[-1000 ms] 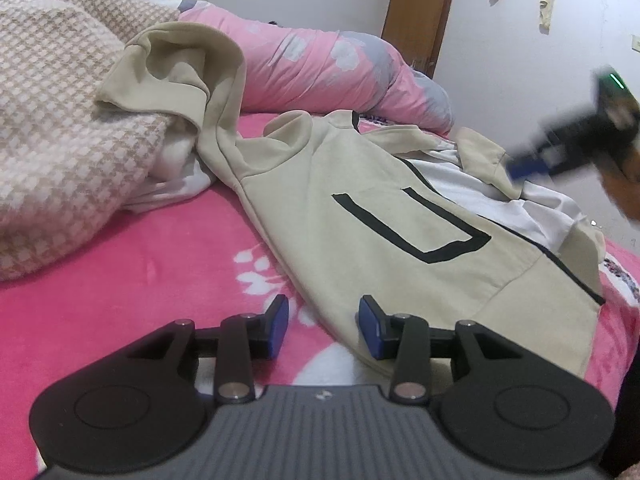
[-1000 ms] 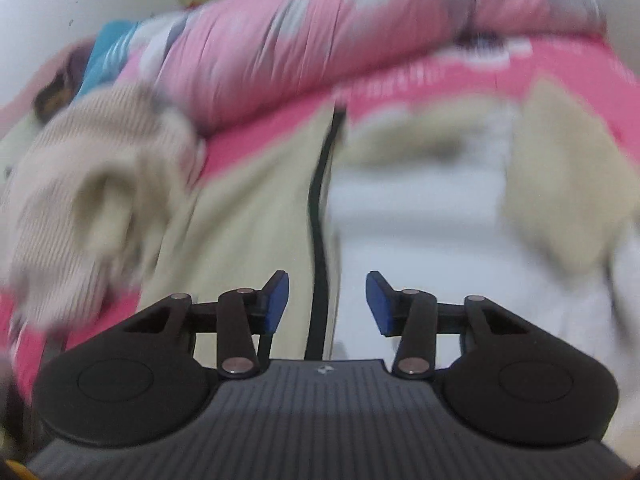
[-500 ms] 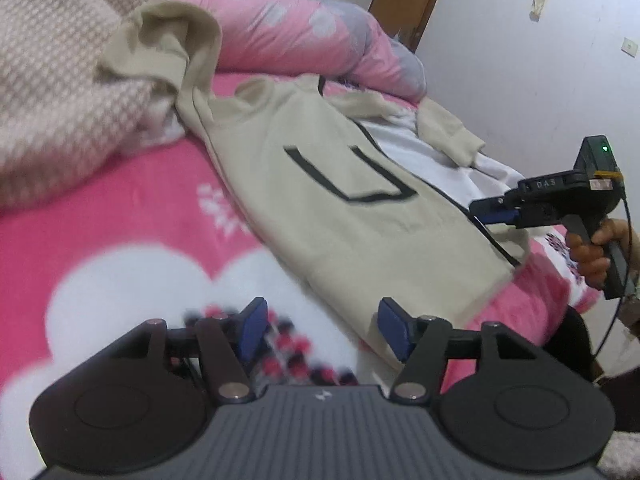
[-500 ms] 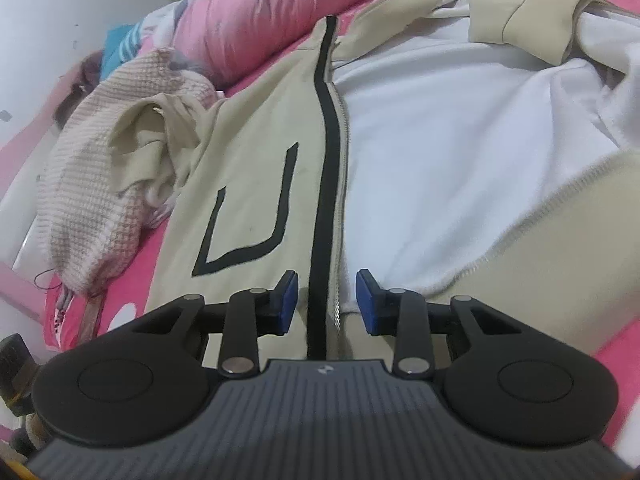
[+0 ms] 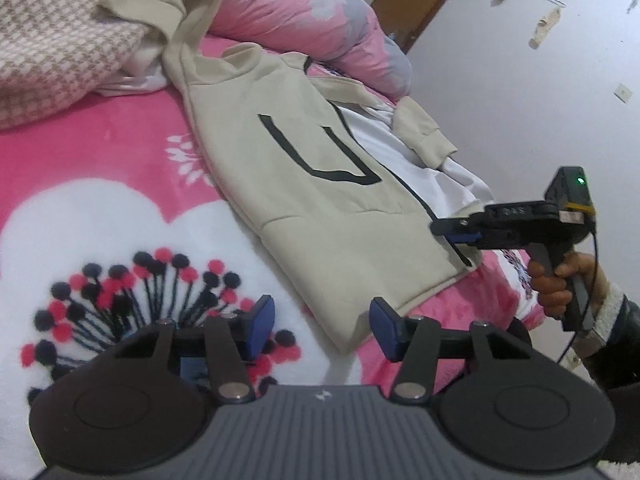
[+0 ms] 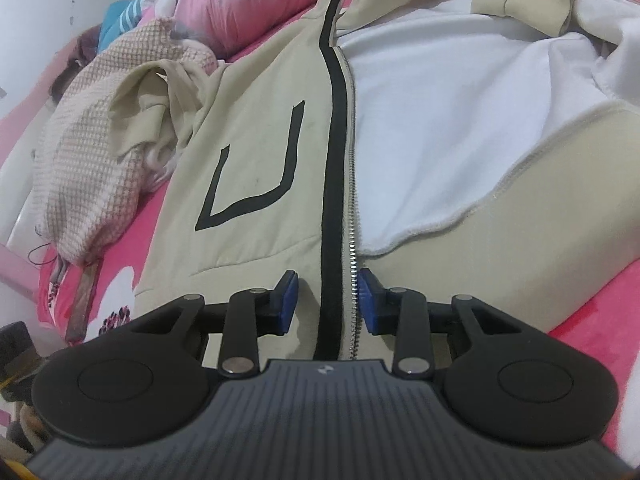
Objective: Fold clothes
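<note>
A beige zip jacket (image 5: 320, 184) with a black pocket outline lies on the bed, its right front flap thrown open to show white lining (image 6: 440, 120). One beige sleeve cuff (image 5: 424, 136) rests on the lining. My left gripper (image 5: 322, 320) is open, just short of the jacket's near hem corner, touching nothing. My right gripper (image 6: 326, 292) is open at the hem, its fingers straddling the black zipper strip (image 6: 334, 160). In the left wrist view the right gripper (image 5: 456, 232) sits at the hem's far end, held by a hand (image 5: 560, 276).
A pink floral bed cover (image 5: 100, 208) lies under the jacket. A checked beige knit blanket (image 5: 52, 52) is piled at the left with the jacket's hood over it. A rolled pink quilt (image 5: 304, 28) lies behind. The bed edge and a white wall (image 5: 520, 100) are at the right.
My left gripper has drawn back to the jacket's near hem corner and its fingers have spread wider. My right gripper has come down to the hem over the zipper strip.
</note>
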`<state>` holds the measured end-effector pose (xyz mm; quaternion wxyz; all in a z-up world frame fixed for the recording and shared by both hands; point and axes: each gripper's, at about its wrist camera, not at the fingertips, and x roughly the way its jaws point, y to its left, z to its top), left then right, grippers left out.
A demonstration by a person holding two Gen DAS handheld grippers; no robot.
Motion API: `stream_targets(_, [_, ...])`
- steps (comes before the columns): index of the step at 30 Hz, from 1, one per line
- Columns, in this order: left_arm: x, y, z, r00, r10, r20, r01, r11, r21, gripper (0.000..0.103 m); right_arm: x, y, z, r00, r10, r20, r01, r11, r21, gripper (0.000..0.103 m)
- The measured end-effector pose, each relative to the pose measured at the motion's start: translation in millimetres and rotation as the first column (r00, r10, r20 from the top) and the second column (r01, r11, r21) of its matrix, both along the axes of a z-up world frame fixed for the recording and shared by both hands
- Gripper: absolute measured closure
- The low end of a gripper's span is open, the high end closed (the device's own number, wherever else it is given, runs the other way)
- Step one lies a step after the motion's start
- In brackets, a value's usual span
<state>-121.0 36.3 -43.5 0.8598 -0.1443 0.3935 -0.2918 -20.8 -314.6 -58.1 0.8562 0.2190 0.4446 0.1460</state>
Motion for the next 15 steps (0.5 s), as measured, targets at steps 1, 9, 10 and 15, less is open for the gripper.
stream_targets(1, [-1.8,-1.3,0.6,1.000,-0.016,0.005,0.016,1.000,0.000,0.050,-0.5,1.1,0.9,1.000,0.004,0.009,-0.004,1.000,-0.010,0.077])
stream_targets(9, [-5.0,0.8,-0.3,0.998,-0.057,-0.016,0.056,0.997,-0.045,0.051,-5.4,8.2,9.6,0.995,0.040,0.091,-0.030,0.994,-0.103,0.096])
stream_targets(10, [-2.8,3.5,-1.3,0.998,-0.053,-0.030,0.051,0.997,-0.064,0.051,-6.0,9.1,10.7,0.994,0.045,0.100,-0.033,0.993,-0.115,0.096])
stream_targets(15, [14.3,13.6,-6.6,0.990,-0.022,-0.136,-0.001,0.986,-0.167,0.051,-9.0,13.5,16.2,0.986,0.071,0.149,-0.045,0.984,-0.174,0.096])
